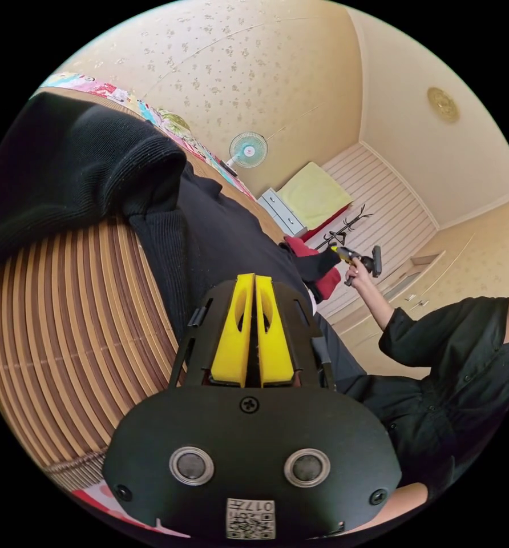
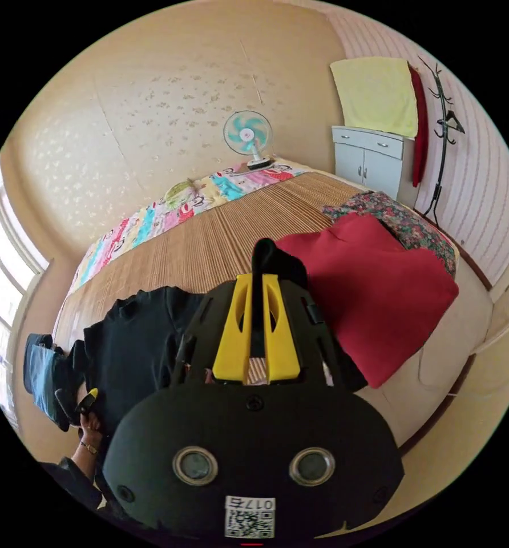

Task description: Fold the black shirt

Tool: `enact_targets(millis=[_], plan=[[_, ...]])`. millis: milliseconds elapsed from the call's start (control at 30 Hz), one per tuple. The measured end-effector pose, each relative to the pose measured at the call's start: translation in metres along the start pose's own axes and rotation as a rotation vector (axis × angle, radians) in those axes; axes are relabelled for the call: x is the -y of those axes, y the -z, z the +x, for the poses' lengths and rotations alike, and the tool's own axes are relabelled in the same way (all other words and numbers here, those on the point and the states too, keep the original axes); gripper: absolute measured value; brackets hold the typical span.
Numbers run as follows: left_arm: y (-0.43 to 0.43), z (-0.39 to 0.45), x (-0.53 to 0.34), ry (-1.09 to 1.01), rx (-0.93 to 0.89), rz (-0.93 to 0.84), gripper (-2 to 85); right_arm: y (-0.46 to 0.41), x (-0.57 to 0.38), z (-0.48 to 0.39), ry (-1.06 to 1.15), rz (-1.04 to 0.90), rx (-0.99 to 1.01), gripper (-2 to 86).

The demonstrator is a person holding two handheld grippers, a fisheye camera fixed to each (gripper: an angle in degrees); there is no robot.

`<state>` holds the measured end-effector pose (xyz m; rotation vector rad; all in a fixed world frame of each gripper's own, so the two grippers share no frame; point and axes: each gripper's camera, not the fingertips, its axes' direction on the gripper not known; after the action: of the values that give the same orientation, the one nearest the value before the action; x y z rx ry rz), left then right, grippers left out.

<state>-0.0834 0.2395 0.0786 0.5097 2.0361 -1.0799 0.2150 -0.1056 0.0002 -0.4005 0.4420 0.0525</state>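
The black shirt (image 1: 220,240) lies stretched over a bamboo mat (image 1: 55,319), with a thick folded part (image 1: 77,154) bunched at its far end. My left gripper (image 1: 254,279) has its yellow jaws pressed together on the shirt's edge. In the left gripper view, the right gripper (image 1: 346,255) is raised in a person's hand with black cloth trailing from it. In the right gripper view, my right gripper (image 2: 258,279) is shut on a strip of the shirt (image 2: 134,342) that pokes up between the jaws. The left gripper (image 2: 89,399) sits at the shirt's near edge.
A red cloth (image 2: 374,297) and a floral cloth (image 2: 403,222) lie on the bed beside the mat (image 2: 237,228). Blue jeans (image 2: 43,371) lie by the shirt. A fan (image 2: 247,134), a white cabinet (image 2: 374,160) and a coat stand (image 2: 443,125) line the wall. The person (image 1: 454,371) stands at the bedside.
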Motion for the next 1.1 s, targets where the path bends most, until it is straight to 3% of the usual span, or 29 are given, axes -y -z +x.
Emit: enact_targets(millis=[233,467,533,600,667,833,900,1100], plan=[[0.005,0.008,0.015,-0.004,-0.010,0.015,-1.0,-0.084,-0.050,-0.238,0.308,-0.025,0.511,4.1],[0.005,0.014,0.029,0.007,-0.015,0.015,-1.0,-0.222,-0.168,-0.333,0.482,-0.325,0.727,10.2],[0.003,0.013,0.035,0.014,-0.032,0.007,-1.0,-0.239,-0.182,-0.297,0.445,-0.370,0.859,11.3],[0.002,0.013,0.038,0.016,-0.046,0.006,-1.0,-0.237,-0.185,-0.256,0.441,-0.335,0.860,10.6],[0.001,0.014,0.041,0.012,-0.049,0.005,-1.0,-0.233,-0.186,-0.213,0.458,-0.288,0.731,9.7],[-0.003,0.021,0.048,0.002,-0.044,0.009,-1.0,-0.253,-0.189,-0.061,0.469,-0.196,0.072,9.8],[-0.004,0.023,0.050,0.003,-0.045,0.009,-1.0,-0.261,-0.189,-0.005,0.430,-0.214,-0.038,10.7],[-0.010,0.028,0.057,0.003,-0.047,0.008,-1.0,-0.307,-0.205,0.127,0.399,-0.359,0.046,11.6]])
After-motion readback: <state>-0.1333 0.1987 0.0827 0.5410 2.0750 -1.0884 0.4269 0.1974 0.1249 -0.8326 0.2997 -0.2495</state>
